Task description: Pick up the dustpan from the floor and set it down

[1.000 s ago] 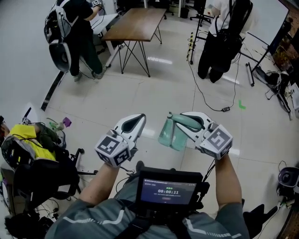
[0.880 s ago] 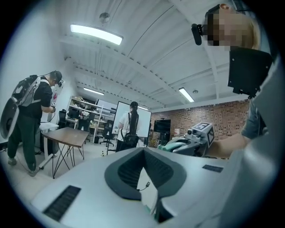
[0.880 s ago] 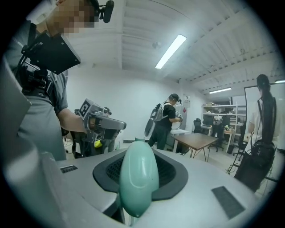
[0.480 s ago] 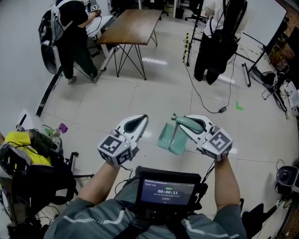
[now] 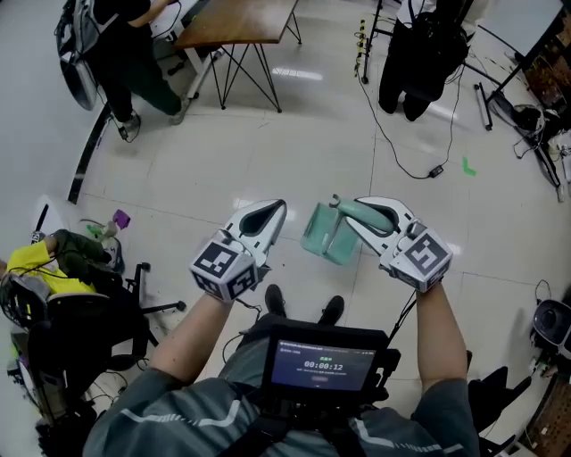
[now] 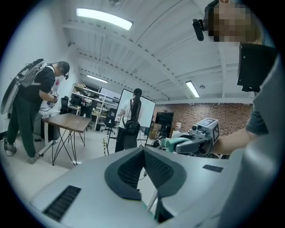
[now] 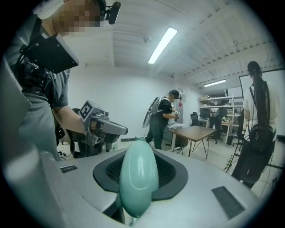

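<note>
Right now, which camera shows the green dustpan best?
The head view: the whole dustpan hangs by its handle from the right tool. The right gripper view shows only the handle; the left gripper view, a distant sliver.

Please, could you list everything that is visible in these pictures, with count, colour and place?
dustpan: one, teal, held up, centre
table: one, brown top, dark legs, far left
people: two, dark clothes; one by the table, one far right
chair: one, black, yellow cloth on it, near left
screen: one, black, on the wearer's chest
left gripper: one, grey, shut, empty
right gripper: one, grey, shut on the dustpan's handle
</note>
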Tool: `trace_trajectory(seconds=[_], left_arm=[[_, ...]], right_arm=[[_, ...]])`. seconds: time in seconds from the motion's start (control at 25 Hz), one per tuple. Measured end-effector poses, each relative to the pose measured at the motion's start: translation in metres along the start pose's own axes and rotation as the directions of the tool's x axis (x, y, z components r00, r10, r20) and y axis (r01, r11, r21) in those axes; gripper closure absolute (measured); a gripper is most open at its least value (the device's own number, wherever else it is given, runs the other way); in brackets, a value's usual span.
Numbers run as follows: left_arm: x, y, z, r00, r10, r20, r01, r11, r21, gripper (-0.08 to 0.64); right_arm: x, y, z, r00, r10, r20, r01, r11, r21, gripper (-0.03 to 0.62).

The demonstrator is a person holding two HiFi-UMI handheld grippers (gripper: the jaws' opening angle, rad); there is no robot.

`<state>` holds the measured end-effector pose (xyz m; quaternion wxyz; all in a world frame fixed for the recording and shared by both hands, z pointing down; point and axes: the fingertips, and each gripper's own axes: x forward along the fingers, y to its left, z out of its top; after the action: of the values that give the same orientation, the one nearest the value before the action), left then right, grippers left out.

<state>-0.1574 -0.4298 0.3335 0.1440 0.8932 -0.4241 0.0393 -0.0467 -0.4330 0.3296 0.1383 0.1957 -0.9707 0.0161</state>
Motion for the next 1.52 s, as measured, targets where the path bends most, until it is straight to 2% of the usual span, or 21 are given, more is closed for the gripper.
trace_trajectory(seconds=[0.08,0.24,0.4,0.56,0.72,0.88,1.12,1.28,1.52], left_arm=[[0.012,0.009,-0.027,1.000,-0.018,-0.022,0.018,1.000,-0.010,0.526],[0.042,0.010,-0.112,0.996,-0.026,-0.082,0.022,0.998,-0.053,0.526],[0.081,0.022,-0.188,0.993,-0.020,-0.119,0.007,0.994,-0.108,0.526],[0.117,0.046,-0.255,0.988,0.014,-0.151,-0.027,0.996,-0.080,0.526],[0.146,0.068,-0.313,0.983,-0.001,-0.184,-0.017,0.995,-0.097,0.525],[0.163,0.077,-0.349,0.976,0.006,-0.218,-0.029,0.994,-0.105,0.526],[0.175,0.079,-0.384,0.967,0.002,-0.255,-0.034,0.992,-0.121,0.526],[0.178,0.072,-0.391,0.966,-0.029,-0.255,0.003,0.995,-0.101,0.526],[0.174,0.064,-0.391,0.969,-0.017,-0.247,-0.008,0.995,-0.101,0.526]], right_arm=[[0.014,-0.008,-0.031,1.000,0.006,-0.025,-0.006,1.000,0.013,0.463],[0.025,-0.012,-0.125,0.996,0.022,-0.087,-0.019,0.999,0.038,0.463],[0.048,-0.030,-0.215,0.995,0.019,-0.098,-0.012,0.997,0.070,0.466],[0.076,-0.049,-0.302,0.992,0.025,-0.127,-0.014,0.996,0.090,0.466],[0.098,-0.061,-0.369,0.985,0.041,-0.167,-0.029,0.997,0.077,0.466],[0.105,-0.065,-0.411,0.981,0.042,-0.190,-0.024,0.996,0.091,0.468],[0.111,-0.066,-0.445,0.980,0.038,-0.196,-0.018,0.994,0.105,0.466],[0.115,-0.061,-0.467,0.975,0.032,-0.222,-0.006,0.993,0.117,0.465],[0.110,-0.043,-0.475,0.972,0.040,-0.230,-0.004,0.988,0.156,0.465]])
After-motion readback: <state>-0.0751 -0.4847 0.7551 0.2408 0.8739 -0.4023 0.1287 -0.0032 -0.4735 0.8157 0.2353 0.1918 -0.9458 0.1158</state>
